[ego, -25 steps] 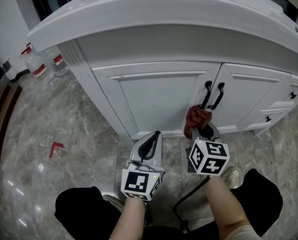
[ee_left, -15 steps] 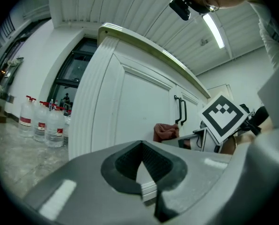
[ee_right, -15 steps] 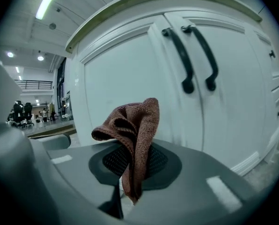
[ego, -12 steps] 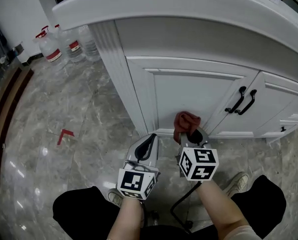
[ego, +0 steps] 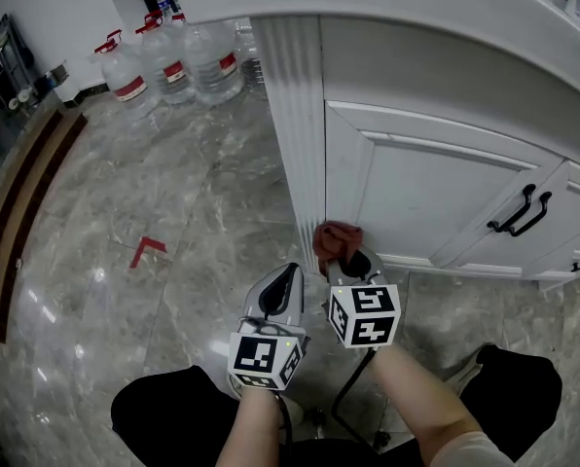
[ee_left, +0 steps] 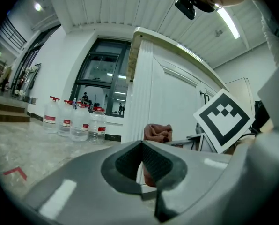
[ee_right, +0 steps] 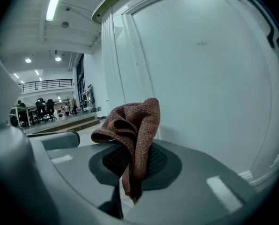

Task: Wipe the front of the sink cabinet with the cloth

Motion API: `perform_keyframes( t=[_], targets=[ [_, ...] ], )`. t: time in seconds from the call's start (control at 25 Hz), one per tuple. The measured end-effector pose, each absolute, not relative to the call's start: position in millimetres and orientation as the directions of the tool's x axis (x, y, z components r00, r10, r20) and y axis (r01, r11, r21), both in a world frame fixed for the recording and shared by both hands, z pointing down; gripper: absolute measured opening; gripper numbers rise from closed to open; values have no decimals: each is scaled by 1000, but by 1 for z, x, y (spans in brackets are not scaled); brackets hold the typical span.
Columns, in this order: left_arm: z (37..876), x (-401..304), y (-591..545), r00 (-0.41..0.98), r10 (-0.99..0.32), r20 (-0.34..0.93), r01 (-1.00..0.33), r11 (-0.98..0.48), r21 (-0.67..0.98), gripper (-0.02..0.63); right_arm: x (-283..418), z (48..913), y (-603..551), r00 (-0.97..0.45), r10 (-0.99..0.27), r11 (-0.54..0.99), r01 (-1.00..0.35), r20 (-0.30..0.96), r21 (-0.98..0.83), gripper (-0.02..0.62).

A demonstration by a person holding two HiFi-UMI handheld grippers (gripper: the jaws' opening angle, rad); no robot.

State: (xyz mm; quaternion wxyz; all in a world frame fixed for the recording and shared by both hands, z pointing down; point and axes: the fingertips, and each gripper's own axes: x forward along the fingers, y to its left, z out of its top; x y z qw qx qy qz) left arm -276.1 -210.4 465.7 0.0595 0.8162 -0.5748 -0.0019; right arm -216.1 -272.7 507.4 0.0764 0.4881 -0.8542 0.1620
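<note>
Head view looks down over the person's two bare forearms to the pair of grey two-jaw tools. The left gripper (ego: 288, 280) hangs low beside its partner, and the left gripper view shows its ribbed jaws pressed together on nothing. The right gripper (ego: 346, 261) reaches slightly further forward, and the right gripper view shows its jaws pinching a crumpled rust-brown knitted cloth (ee_right: 135, 125), with one fold standing above the jaws and a tail drooping below. That cloth (ego: 337, 238) sits at the bottom left corner of the white panelled sink cabinet door (ego: 416, 197), just beside the white fluted corner post (ego: 300, 115). No view settles whether the fabric actually presses on the paint or hovers just off it. Further right are the curved black door handles (ego: 524, 212). Beyond the post, across the glossy grey marble floor (ego: 173, 212), stands a cluster of clear plastic water bottles with red labels (ego: 173, 61). The cabinet face shows no streaks or damp patches, so how much has been wiped cannot be read. Judging by the cloth's low corner position, most of the panel above and to the right may still need covering.
</note>
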Motion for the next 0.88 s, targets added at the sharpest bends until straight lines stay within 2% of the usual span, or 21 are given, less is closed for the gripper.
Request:
perform_keyframes(
  t=[0.2, 0.44, 0.88],
  targets=[
    [469, -280, -214, 344, -937, 65, -935, -335, 120, 0, -224, 515, -273, -516, -804, 480, -856, 295, -190, 83],
    [472, -261, -218, 375, -924, 68, -922, -365, 131, 0, -202, 526, -272, -488, -812, 453, -873, 320, -183, 82],
    [481, -180, -226, 478, -874, 88, -875, -465, 136, 0, -84, 537, -270, -331, -875, 285, -942, 352, -178, 81]
  ],
)
